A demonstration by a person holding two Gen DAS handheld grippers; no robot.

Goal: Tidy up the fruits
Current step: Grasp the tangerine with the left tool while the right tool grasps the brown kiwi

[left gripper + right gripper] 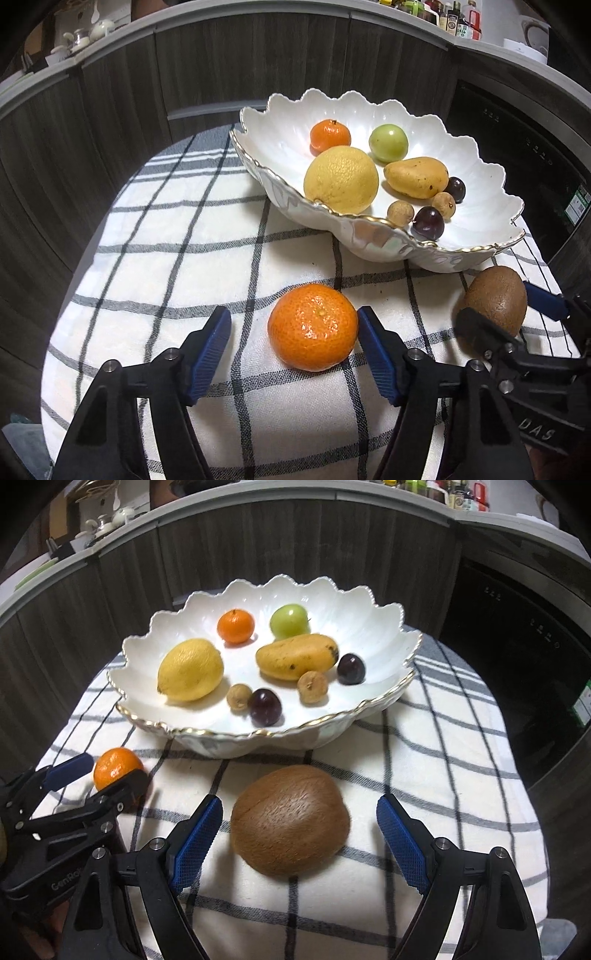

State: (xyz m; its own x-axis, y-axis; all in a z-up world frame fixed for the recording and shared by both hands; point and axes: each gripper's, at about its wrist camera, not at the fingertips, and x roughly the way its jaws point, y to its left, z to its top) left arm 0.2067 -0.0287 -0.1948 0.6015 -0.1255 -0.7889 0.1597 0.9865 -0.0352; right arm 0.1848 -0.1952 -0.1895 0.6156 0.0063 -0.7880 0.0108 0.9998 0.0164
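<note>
A white scalloped bowl (280, 155) (373, 624) on the checked cloth holds a lemon (340, 179), a small mandarin (330, 135), a green fruit (388, 143), a mango (415, 177), two dark plums and two small brown fruits. A mandarin (312, 326) (117, 767) lies on the cloth between the fingers of my open left gripper (293, 334) (107, 771); the right pad touches or nearly touches it. A brown kiwi (290, 819) (496, 299) lies between the fingers of my open right gripper (300, 823) (506, 306), not touching the pads.
The checked cloth (177, 229) covers a small round table. Dark wood cabinet fronts (221, 74) curve behind it, with bottles and crockery on the counter above. A dark appliance (517, 657) stands at the right.
</note>
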